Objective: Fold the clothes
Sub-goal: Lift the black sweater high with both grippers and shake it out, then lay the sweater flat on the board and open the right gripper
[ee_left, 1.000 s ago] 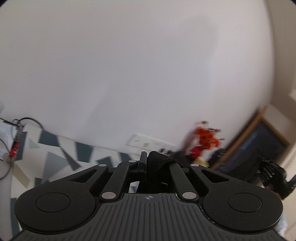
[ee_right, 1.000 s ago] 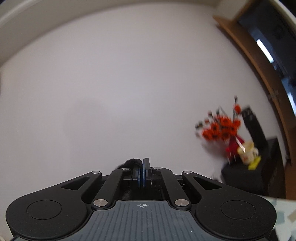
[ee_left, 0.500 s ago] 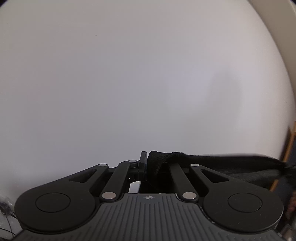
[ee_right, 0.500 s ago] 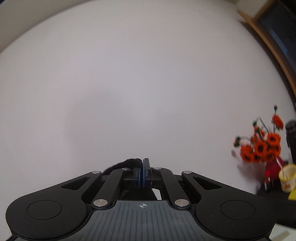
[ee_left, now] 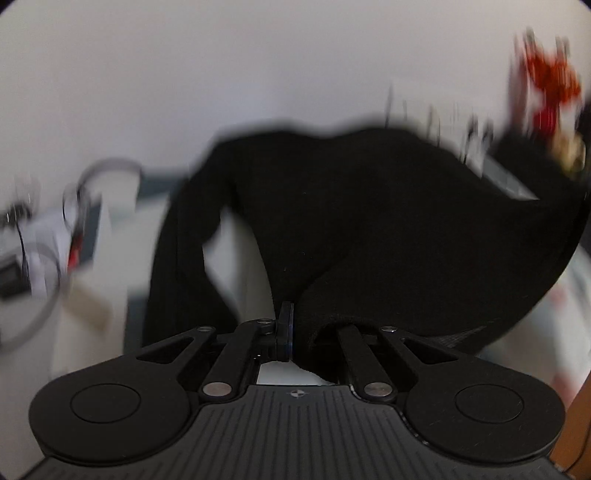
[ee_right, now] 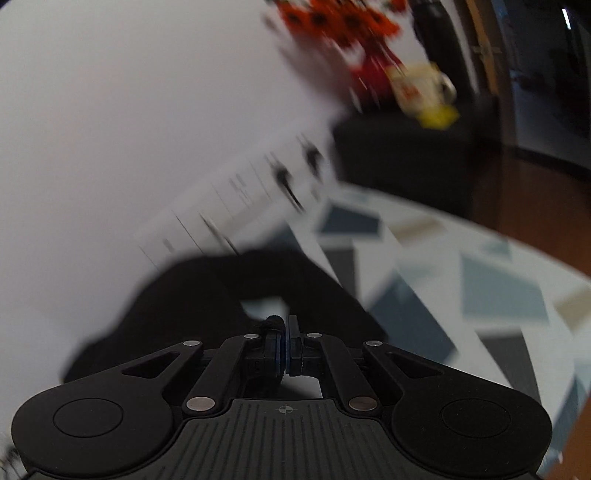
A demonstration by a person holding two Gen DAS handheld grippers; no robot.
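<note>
Black garment [ee_left: 369,221] is hanging forward and below both tongs, over the patterned table [ee_right: 480,295]. Left tongs [ee_left: 291,332] are pinching its edge, right tongs [ee_right: 284,347] are clamping another edge; its span is running between them.

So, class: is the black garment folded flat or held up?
Held up: both tools, left tool and right tool, pinch the black garment, which hangs bunched.

I see a plain white wall [ee_right: 129,110] behind a surface [ee_right: 480,280] patterned in blue-grey triangles. Blurred orange flowers [ee_right: 332,18] and a mug [ee_right: 421,88] sit on a dark cabinet [ee_right: 402,162].
</note>
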